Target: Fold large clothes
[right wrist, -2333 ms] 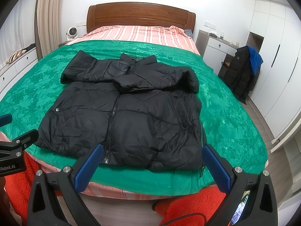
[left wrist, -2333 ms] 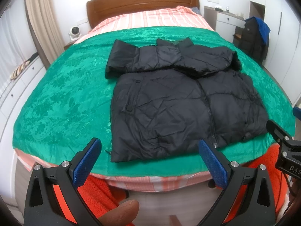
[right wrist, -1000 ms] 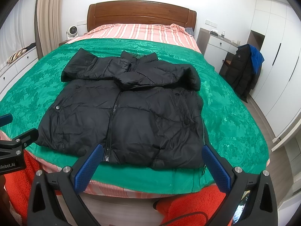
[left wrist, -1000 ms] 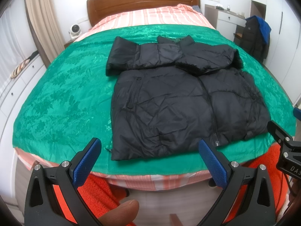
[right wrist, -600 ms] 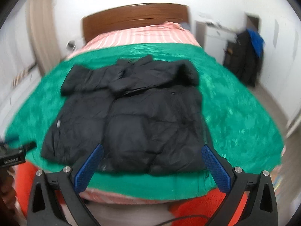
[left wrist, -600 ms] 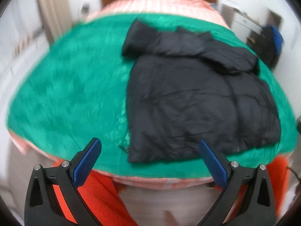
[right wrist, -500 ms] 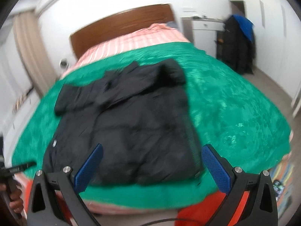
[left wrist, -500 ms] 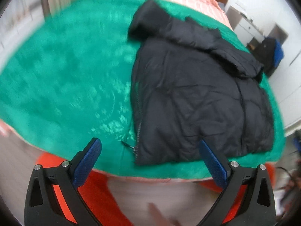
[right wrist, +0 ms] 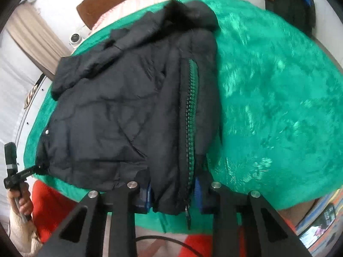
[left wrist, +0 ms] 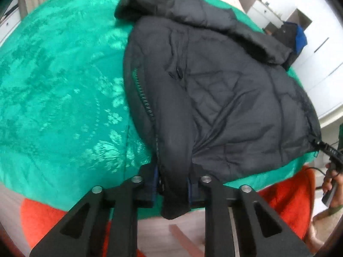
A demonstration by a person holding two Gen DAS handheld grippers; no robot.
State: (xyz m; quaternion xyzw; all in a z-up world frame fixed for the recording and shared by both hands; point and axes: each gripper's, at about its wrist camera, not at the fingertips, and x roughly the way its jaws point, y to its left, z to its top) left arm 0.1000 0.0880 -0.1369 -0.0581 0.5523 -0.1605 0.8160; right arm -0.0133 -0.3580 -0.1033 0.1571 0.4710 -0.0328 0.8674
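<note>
A black puffer jacket (left wrist: 225, 81) lies face up on the green bedspread (left wrist: 60, 90), sleeves folded across its chest. My left gripper (left wrist: 172, 187) is shut on the jacket's near left hem corner, beside a side zipper. My right gripper (right wrist: 172, 192) is shut on the jacket's (right wrist: 120, 111) near right hem corner, with a side zipper (right wrist: 190, 115) and its pull hanging between the fingers. The other gripper shows at the far edge of each view, the right gripper (left wrist: 332, 158) at the hem in the left wrist view and the left gripper (right wrist: 19, 175) in the right wrist view.
The bed has a wooden headboard (right wrist: 111, 2) and striped sheet. An orange fleece garment (left wrist: 287, 197) is below the bed's foot edge. A dark coat (left wrist: 293, 36) hangs by white cabinets at the right. A curtain (right wrist: 34, 34) and drawers are at the left.
Both grippers moved forward and down from an open hover at the foot of the bed and closed on the jacket's two near hem corners.
</note>
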